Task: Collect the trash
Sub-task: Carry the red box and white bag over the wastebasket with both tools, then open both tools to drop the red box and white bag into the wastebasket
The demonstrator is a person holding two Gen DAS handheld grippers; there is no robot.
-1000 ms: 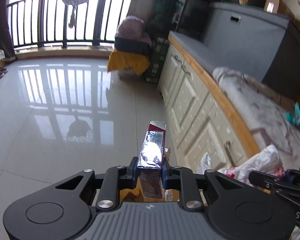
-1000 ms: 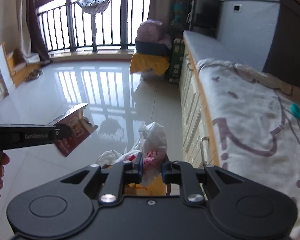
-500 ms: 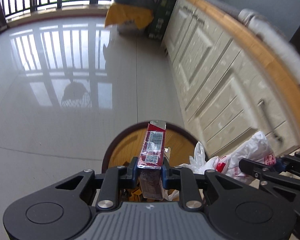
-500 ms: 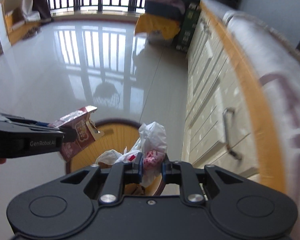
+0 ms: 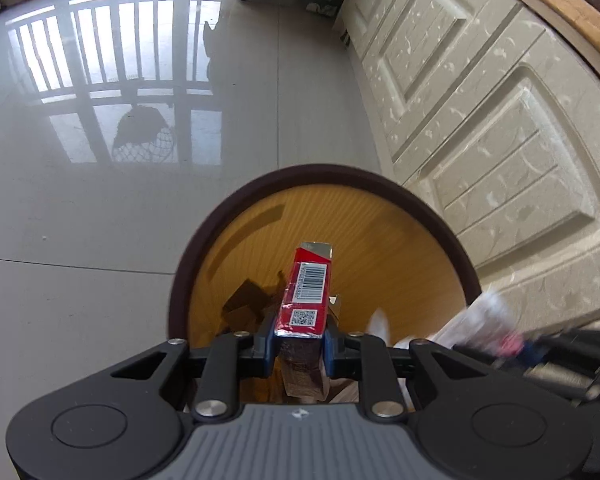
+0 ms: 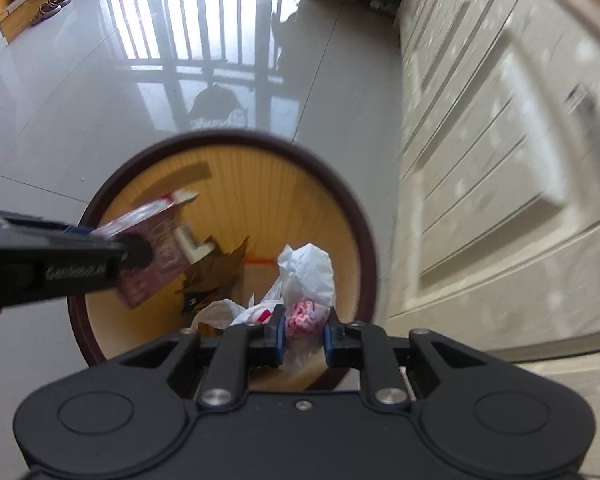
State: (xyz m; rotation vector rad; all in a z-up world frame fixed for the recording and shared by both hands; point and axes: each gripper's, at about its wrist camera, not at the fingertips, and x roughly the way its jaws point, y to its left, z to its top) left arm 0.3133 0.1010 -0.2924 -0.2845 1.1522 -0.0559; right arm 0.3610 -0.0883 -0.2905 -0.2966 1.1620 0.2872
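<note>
While both grippers pointed steeply down, one round bin (image 5: 380,208) stood below them on the glossy tiled floor (image 5: 100,220), just beside a row of cream panelled cabinet doors (image 5: 500,120). Its rim was dark brown and its inner wall a ribbed, wood-toned yellow; brown cardboard scraps (image 5: 244,304) lay at the bottom. The left gripper (image 5: 298,344) was clamped tight on one red rectangular carton (image 5: 310,292), glossy, with a barcode and a square code on its narrow side, held over the bin's mouth. The right gripper (image 6: 304,334) pinched one crumpled white plastic bag (image 6: 308,276) with red print, thin and wrinkled, also above the bin's opening. Two grippers, two pieces of trash, one bin.
</note>
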